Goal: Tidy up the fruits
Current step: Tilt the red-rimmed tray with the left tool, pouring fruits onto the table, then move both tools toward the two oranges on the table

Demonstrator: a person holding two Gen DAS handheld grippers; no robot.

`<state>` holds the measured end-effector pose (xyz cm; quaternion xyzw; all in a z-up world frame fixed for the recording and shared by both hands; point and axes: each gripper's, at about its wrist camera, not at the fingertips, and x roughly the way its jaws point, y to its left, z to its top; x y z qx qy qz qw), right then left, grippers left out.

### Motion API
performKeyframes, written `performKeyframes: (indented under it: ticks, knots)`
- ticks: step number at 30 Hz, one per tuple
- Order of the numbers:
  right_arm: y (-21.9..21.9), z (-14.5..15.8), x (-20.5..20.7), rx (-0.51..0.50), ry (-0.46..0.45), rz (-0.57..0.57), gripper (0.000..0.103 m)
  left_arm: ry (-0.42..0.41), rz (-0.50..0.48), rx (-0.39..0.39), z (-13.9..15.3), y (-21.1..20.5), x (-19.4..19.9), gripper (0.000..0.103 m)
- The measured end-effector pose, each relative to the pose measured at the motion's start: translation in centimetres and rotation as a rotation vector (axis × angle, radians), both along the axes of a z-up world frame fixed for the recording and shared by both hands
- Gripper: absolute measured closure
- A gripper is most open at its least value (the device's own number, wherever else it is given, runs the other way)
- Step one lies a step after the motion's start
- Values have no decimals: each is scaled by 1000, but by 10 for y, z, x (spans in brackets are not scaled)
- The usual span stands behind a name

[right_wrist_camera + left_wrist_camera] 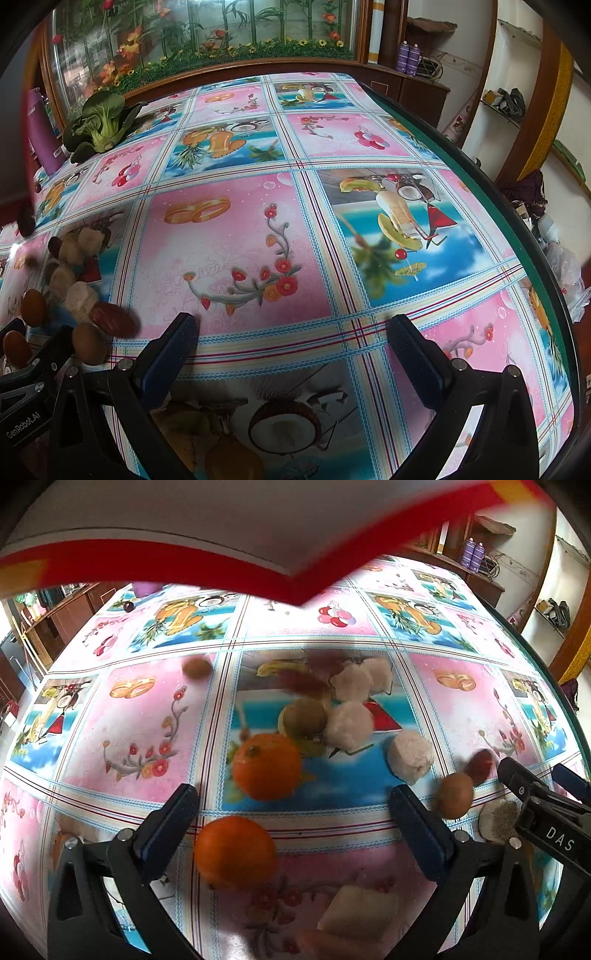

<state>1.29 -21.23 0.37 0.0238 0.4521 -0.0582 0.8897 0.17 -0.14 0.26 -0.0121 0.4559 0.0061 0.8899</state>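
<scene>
- Left wrist view: scattered over a glossy tablecloth (155, 716) printed with fruit and flower squares, two smooth round oranges (266, 766), the nearer one (235, 851) blurred just ahead of the fingers.
- Beyond them, pale rough-surfaced chunks (350, 723) in a loose cluster around a brown kiwi-like fruit (303, 717); another small brown fruit (455, 794) and a dark red date-like one (480, 766) off to the right.
- Overhead, a blurred red-edged white box (207, 528), seen only here.
- Left gripper (295, 805) spread wide, nothing between its blue-padded fingers, touching nothing.
- Right wrist view: same fruit pile (79, 295) squeezed into the left edge; only here, a leafy bok choy (101, 125) and a purple bottle (42, 136) at the far side.
- Right gripper (295, 328) likewise wide apart, empty, over bare cloth.
</scene>
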Motion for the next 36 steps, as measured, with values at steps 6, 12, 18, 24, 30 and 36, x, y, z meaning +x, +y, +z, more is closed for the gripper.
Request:
performKeyframes:
  ticks: [6, 12, 18, 24, 30, 36]
  knots:
    - [0, 0, 0, 0, 0, 0, 0, 0, 1, 3, -1, -7, -1, 0]
    - [0, 0, 0, 1, 0, 0, 0, 0, 1, 3, -1, -7, -1, 0]
    - [0, 0, 0, 1, -1, 0, 0, 0, 1, 2, -2, -6, -1, 0]
    - [0, 0, 0, 2, -1, 0, 0, 1, 1, 2, -2, -6, 0, 0]
    - [0, 0, 0, 2, -1, 0, 0, 1, 1, 2, -2, -6, 0, 0]
    - [0, 0, 0, 2, -1, 0, 0, 1, 1, 2, -2, -6, 0, 0]
